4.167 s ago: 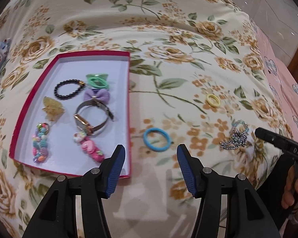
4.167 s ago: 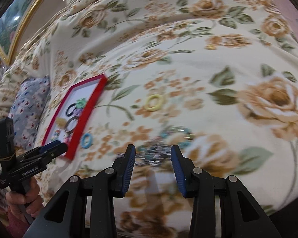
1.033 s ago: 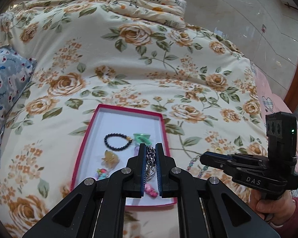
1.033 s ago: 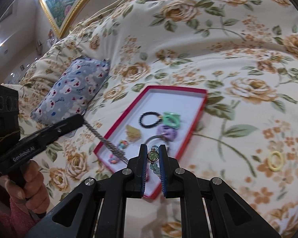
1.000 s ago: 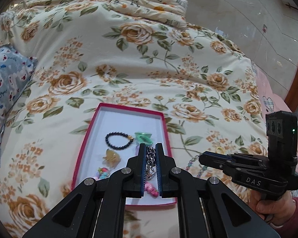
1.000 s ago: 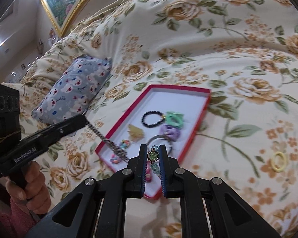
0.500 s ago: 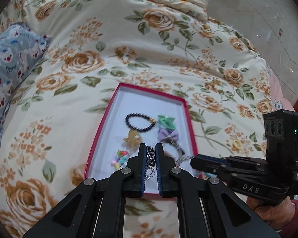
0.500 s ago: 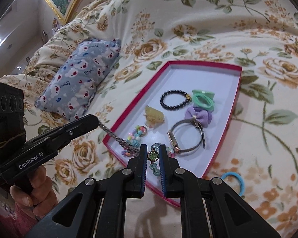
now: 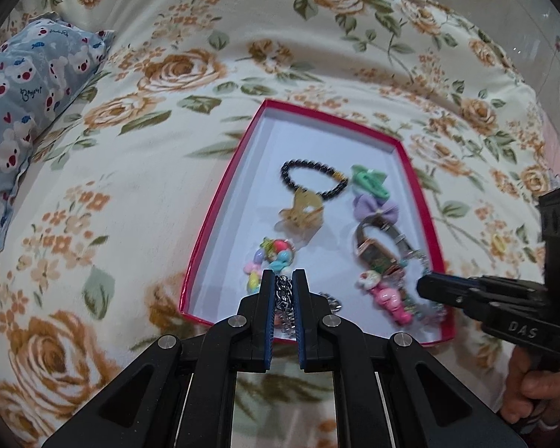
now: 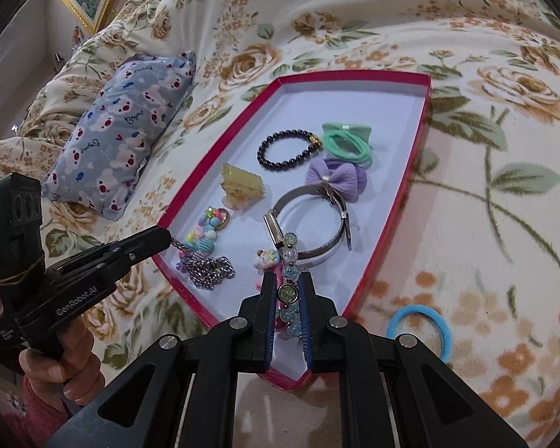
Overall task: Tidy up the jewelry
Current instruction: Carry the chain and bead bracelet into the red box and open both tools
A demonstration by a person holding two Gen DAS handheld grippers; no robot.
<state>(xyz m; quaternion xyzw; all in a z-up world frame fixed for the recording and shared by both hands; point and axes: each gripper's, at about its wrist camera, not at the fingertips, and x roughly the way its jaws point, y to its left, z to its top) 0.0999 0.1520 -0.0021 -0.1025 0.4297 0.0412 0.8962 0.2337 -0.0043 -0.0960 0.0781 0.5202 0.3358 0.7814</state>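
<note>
On the rose-print bedspread point(image 10: 504, 86), your shallow red-rimmed tray with a white floor point(image 10: 354, 78) already holds most of the pieces. Your left gripper point(image 9: 283, 291) pinches one end of the silver link chain point(image 10: 207, 267), which piles inside the near corner. Your right gripper point(image 10: 286, 291) clamps the glass-bead end of the same strand point(image 10: 289, 246), low over the tray. Risk: letting go unevenly could leave links draped over the rim or tangled with the steel bangle watch point(image 10: 310, 220).

Each tool is black plastic with blue-lined fingers and silver screws; the left tool point(image 10: 160, 240) reads "GenRobot.AI", the right tool point(image 9: 425, 287) "DAS". A pink sleeve point(image 10: 37, 399) shows.
</note>
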